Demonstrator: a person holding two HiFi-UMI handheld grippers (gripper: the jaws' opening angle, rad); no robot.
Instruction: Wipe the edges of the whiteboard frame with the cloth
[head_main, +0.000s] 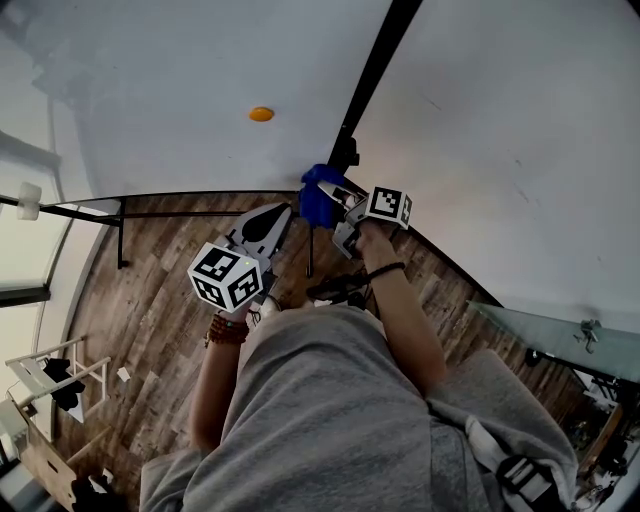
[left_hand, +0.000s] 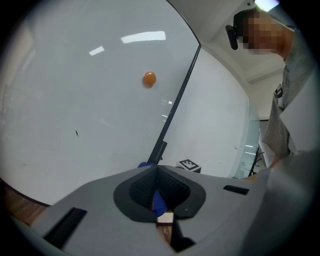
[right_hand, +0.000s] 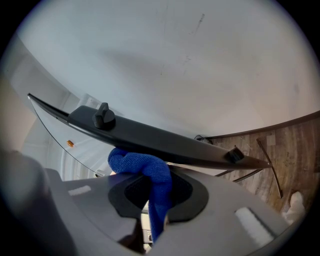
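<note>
Our right gripper (right_hand: 155, 189) clamps the blue cloth (right_hand: 139, 162) against the whiteboard frame (right_hand: 165, 140); we should slide along it with steady pressure. Our left gripper (left_hand: 159, 174) seems closed and empty.

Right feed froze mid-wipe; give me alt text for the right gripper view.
A blue cloth is clamped in the right hand-held gripper, its bunched top against the whiteboard's black frame edge, crossing the view diagonally. Wood floor shows at right.

the cloth (right_hand: 145, 170) has its lower end hidden between the jaws of the right gripper (right_hand: 152, 192). in the head view the whiteboard frame (head_main: 376, 70) runs off the top edge. the orange dot (head_main: 261, 114) left of it is too small to identify.
</note>
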